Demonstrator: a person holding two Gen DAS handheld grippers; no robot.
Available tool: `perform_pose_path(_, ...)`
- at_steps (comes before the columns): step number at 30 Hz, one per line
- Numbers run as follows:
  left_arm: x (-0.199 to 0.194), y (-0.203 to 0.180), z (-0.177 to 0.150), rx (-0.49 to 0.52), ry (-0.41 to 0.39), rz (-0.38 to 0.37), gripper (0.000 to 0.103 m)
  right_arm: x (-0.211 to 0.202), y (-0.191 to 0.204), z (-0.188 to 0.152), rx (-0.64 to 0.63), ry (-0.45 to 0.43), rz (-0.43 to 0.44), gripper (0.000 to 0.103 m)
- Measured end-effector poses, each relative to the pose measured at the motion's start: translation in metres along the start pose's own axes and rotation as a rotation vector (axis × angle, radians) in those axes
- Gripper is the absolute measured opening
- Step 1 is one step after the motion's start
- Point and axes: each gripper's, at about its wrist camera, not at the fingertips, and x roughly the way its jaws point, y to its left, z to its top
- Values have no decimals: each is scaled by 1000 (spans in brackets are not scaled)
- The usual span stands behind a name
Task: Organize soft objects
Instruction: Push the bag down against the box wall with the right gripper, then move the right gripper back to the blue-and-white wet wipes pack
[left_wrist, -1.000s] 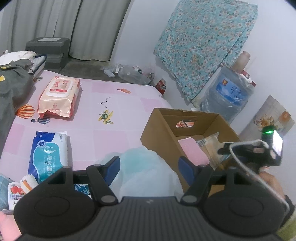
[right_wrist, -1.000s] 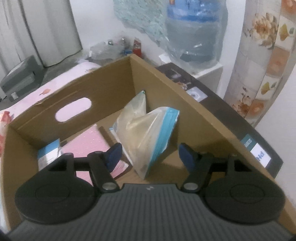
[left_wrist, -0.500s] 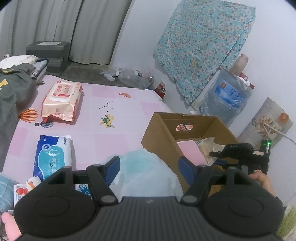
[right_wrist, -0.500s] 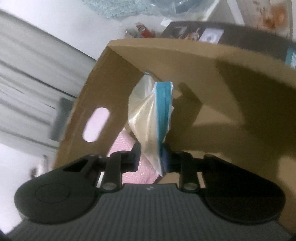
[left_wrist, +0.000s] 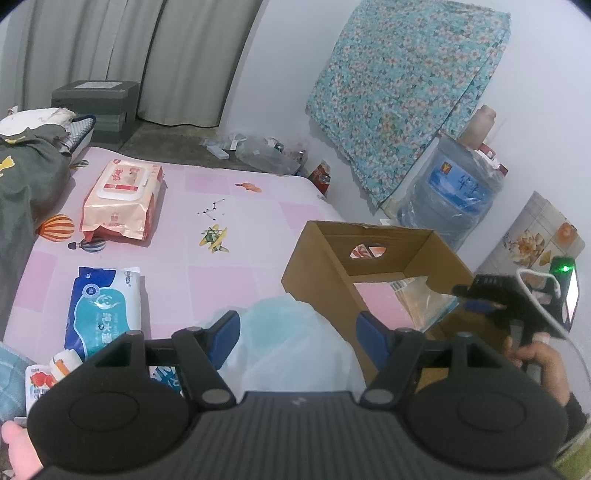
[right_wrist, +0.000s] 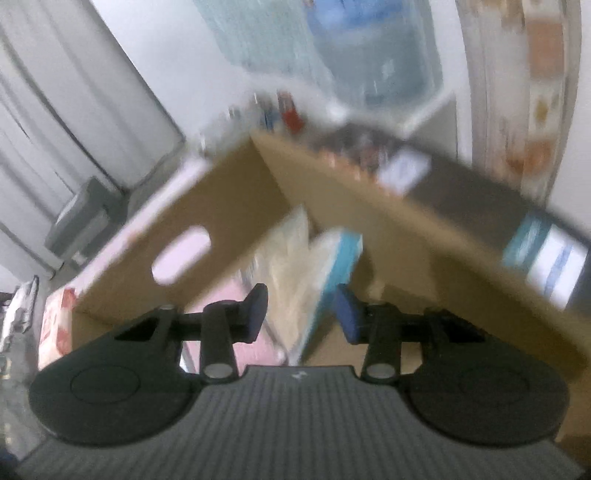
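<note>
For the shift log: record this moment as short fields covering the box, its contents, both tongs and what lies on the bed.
box: cardboard box on the pink bed sheet, open top
in box: clear bag with blue edge, pink pack
right tongs: over the box, jaws just opening, bag between the pads, contact blurred
left tongs: open around a pale plastic bag
on bed: orange wipes pack, blue wipes pack
</note>
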Motion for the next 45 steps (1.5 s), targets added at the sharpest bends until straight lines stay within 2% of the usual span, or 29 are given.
perform_pose_path(3, -1, 0, -1, -1, -1, 1, 71, 9, 2, 5, -31, -30, -63, 32)
perform_pose_path(7, -1, 3, -1, -4, -1, 8, 71, 49, -11, 1, 32, 89, -100, 27)
perform_pose_path(12, -2, 7, 0, -7, 0, 13, 71, 65, -19, -1, 78, 143, -88, 27)
perform_pose_path(14, -2, 7, -1, -9, 0, 12, 71, 65, -23, 0, 124, 164, -66, 27)
perform_pose_path(17, -3, 7, -1, -9, 0, 14, 71, 70, -43, -5, 302, 226, 69, 21)
perform_pose_path(19, -4, 7, -2, -10, -3, 15, 71, 81, -53, -10, 379, 256, 100, 20)
perform_pose_path(24, -9, 9, -3, -9, -11, 24, 71, 76, -46, -7, 325, 239, 82, 23)
perform_pose_path(29, -23, 10, -6, -4, -28, 37, 74, 45, -40, -2, 272, 191, 94, 25)
perform_pose_path(32, -36, 13, -10, 5, -41, 50, 79, 11, -35, -2, 228, 156, 119, 32)
perform_pose_path(34, -47, 16, -14, 9, -51, 62, 84, -15, -27, -3, 181, 127, 146, 47)
perform_pose_path(37, -65, 22, -23, 6, -61, 93, 89, -56, -13, -4, 83, 71, 211, 62)
perform_pose_path(38, -71, 24, -27, 10, -62, 111, 91, -70, -6, -5, 48, 52, 234, 67)
perform_pose_path(40, -84, 29, -36, 17, -68, 155, 94, -98, 9, -9, -23, 11, 282, 82)
perform_pose_path(42, -96, 36, -43, 13, -75, 185, 96, -123, 25, -15, -98, -13, 327, 86)
perform_pose_path(45, -119, 50, -58, -9, -105, 226, 100, -146, 51, -24, -168, 16, 427, 88)
